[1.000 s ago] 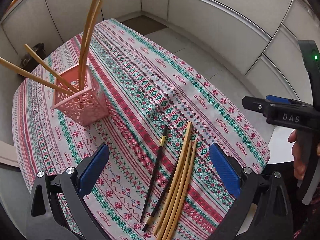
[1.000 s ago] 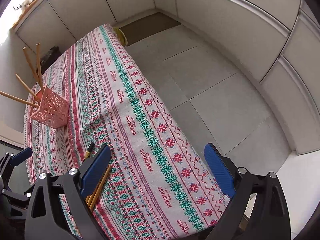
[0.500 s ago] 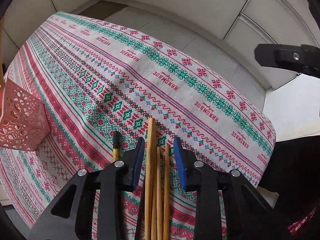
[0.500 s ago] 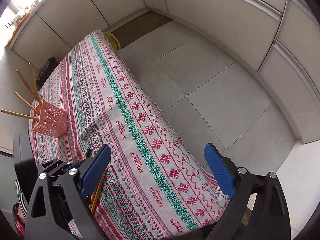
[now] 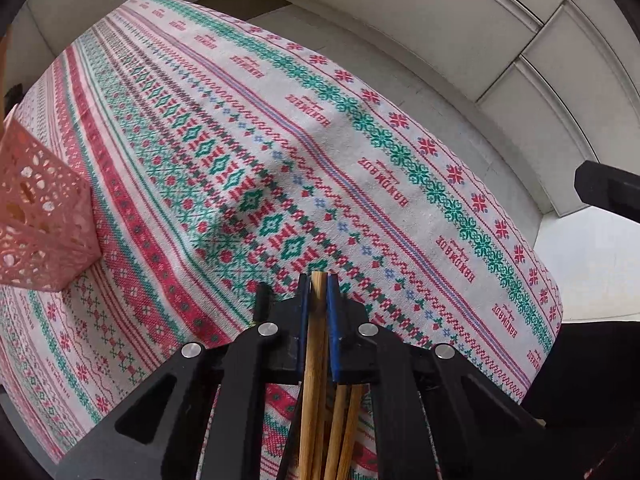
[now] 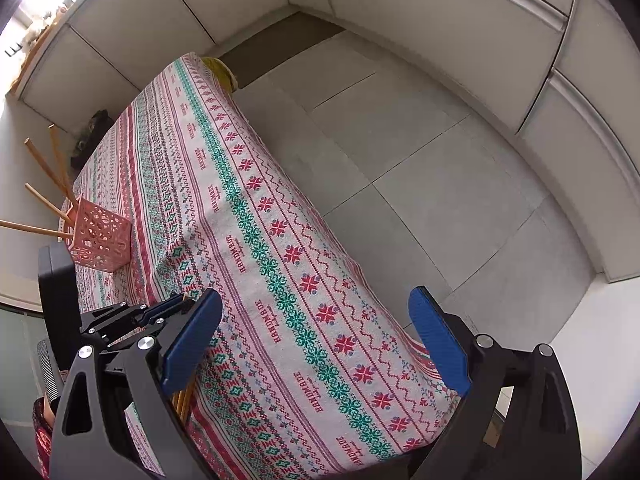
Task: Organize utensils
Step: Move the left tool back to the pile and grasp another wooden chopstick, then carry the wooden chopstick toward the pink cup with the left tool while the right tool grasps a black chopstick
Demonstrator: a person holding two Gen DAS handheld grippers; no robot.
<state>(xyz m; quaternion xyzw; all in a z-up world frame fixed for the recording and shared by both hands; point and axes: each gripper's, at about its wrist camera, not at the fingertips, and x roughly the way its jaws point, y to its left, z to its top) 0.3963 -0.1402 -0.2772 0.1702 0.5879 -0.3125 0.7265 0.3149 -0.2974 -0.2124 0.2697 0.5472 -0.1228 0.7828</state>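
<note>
Gripping wooden chopstick [image 5: 319, 320] on tablecloth [image 5: 280, 128]

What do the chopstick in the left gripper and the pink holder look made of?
Chopstick: likely bamboo or wood, matte tan with faint lengthwise grain. Pink holder: probably moulded plastic, with uniform colour and a regular cut-out lattice.

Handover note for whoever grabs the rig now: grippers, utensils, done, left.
Left gripper: shut on one wooden chopstick from the loose pile at the near table edge.
Right gripper: open, empty, above the tablecloth.
Pink holder: upright at the table's left side, four wooden chopsticks already in it.
Left to do: lift this chopstick, put it in the holder, then the other loose sticks, including a black chopstick.
</note>
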